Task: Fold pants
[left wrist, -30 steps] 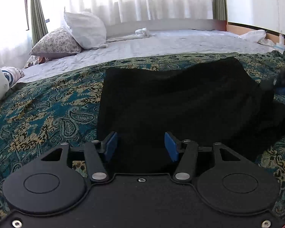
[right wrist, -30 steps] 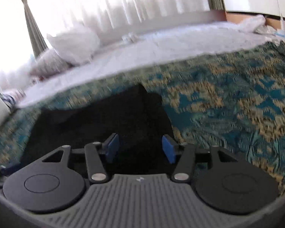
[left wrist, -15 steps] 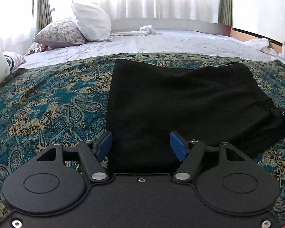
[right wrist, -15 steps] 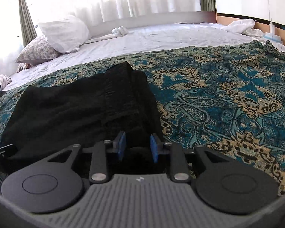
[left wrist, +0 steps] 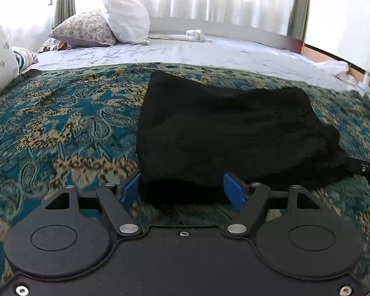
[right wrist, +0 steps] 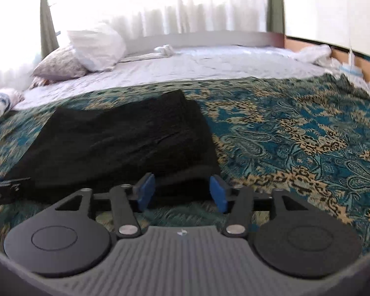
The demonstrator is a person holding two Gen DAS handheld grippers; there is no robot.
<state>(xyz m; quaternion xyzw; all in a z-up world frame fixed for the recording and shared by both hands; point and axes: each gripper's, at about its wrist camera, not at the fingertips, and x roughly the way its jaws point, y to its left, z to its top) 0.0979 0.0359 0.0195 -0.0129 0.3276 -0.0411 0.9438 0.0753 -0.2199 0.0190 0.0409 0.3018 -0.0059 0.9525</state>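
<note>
The black pants lie folded on the paisley bedspread, just ahead of both pairs of fingers. The left gripper has its blue pads spread wide, the near hem of the cloth lying between them (ungripped). The right gripper is likewise spread, the pants' near right corner between its fingertips. Beyond the pants sits a white pillow.
</note>
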